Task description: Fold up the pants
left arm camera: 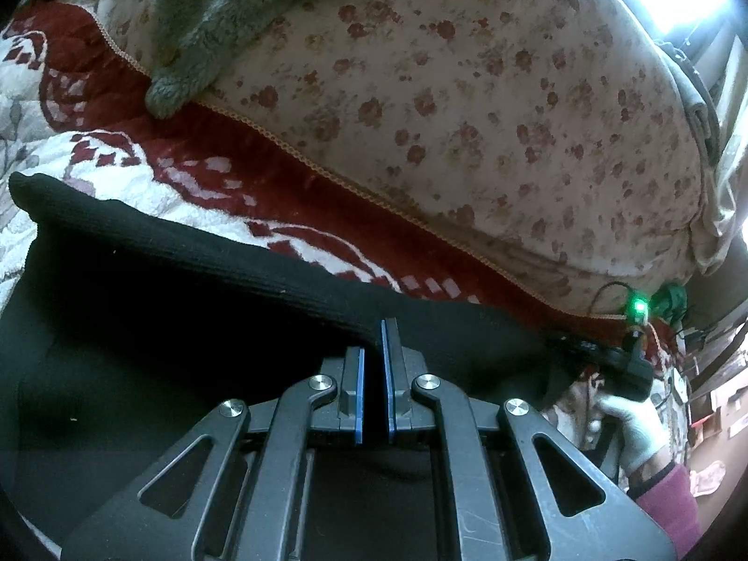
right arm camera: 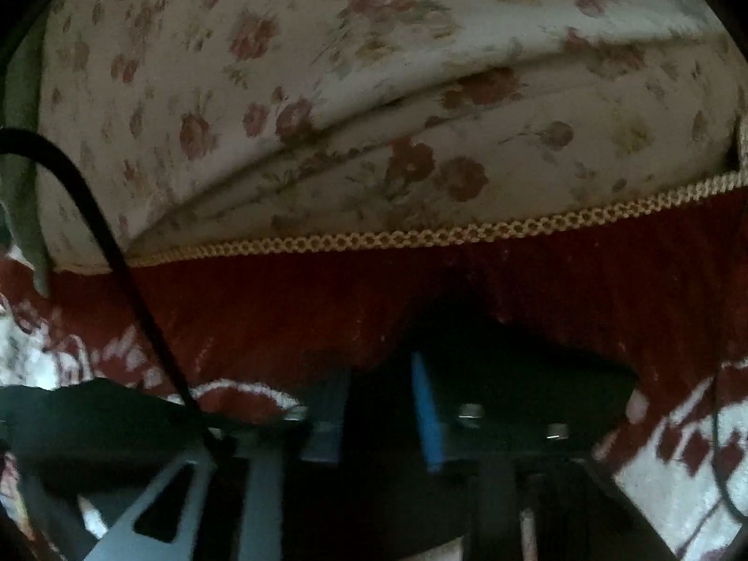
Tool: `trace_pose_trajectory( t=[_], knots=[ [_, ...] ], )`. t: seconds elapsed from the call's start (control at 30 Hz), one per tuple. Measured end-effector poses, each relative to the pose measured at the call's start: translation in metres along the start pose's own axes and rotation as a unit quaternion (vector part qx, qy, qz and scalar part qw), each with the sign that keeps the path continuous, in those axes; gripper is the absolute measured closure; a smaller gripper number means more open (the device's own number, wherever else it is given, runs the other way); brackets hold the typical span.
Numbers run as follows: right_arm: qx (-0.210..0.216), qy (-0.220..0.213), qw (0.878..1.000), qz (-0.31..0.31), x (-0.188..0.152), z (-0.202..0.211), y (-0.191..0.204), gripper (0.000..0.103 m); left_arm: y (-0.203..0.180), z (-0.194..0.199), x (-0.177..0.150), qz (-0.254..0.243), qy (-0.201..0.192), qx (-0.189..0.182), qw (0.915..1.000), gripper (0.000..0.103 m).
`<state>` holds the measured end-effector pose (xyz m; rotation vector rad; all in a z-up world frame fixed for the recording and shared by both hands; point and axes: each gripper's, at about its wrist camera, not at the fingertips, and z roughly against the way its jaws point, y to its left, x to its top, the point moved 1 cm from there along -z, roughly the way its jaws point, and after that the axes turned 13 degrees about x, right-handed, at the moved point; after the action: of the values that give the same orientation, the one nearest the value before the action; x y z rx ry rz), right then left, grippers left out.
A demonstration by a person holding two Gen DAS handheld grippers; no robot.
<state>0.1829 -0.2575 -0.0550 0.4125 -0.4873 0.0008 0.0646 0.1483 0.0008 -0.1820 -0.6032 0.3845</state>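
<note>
The black pants [left arm camera: 154, 308] lie across a red-and-white patterned blanket [left arm camera: 196, 187], their ribbed edge running from upper left to the right. My left gripper [left arm camera: 372, 350] sits over that edge with its blue-padded jaws nearly closed on the dark cloth. In the right wrist view my right gripper [right arm camera: 381, 402] is blurred, its blue pads [right arm camera: 427, 416] a small gap apart with black pants fabric [right arm camera: 514, 374] between and over them. The right gripper also shows in the left wrist view [left arm camera: 607, 364], held by a gloved hand at the pants' right end.
A floral pillow [left arm camera: 467, 107] lies behind the blanket, edged with gold braid [right arm camera: 420, 233]. A grey fleece garment [left arm camera: 224, 14] rests on it at upper left. A black cable [right arm camera: 117, 271] crosses the right wrist view. Cluttered shelves [left arm camera: 715, 397] stand at far right.
</note>
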Motion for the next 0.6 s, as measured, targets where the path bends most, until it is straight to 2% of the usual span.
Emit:
trace_pose_trajectory(
  t=[0.07,0.17,0.3,0.43,0.53,0.6],
  knots=[
    [0.042,-0.014,0.999,-0.024,-0.005,0.014,-0.014,0.098,0.001,0.000,0.001,0.001,0.003,-0.001,1.0000,0.098],
    [0.084,-0.043,0.995,-0.029,-0.018,0.045,-0.024,0.099,0.000,0.006,0.003,0.000,-0.003,-0.003,1.0000,0.098],
    [0.117,-0.080,0.990,-0.020,-0.038,0.089,-0.022,0.099,-0.002,0.016,0.001,-0.004,-0.009,-0.004,0.9999,0.098],
    [0.149,-0.132,0.980,-0.014,-0.069,0.147,-0.021,0.099,-0.002,0.030,-0.003,-0.008,-0.017,-0.007,0.9998,0.098],
    [0.186,-0.175,0.966,-0.036,-0.101,0.184,-0.029,0.099,0.002,0.045,-0.006,-0.009,-0.020,-0.015,0.9996,0.098],
    [0.198,-0.189,0.961,-0.046,-0.113,0.193,-0.024,0.099,0.003,0.052,-0.010,-0.012,-0.022,-0.019,0.9995,0.098]
  ],
)
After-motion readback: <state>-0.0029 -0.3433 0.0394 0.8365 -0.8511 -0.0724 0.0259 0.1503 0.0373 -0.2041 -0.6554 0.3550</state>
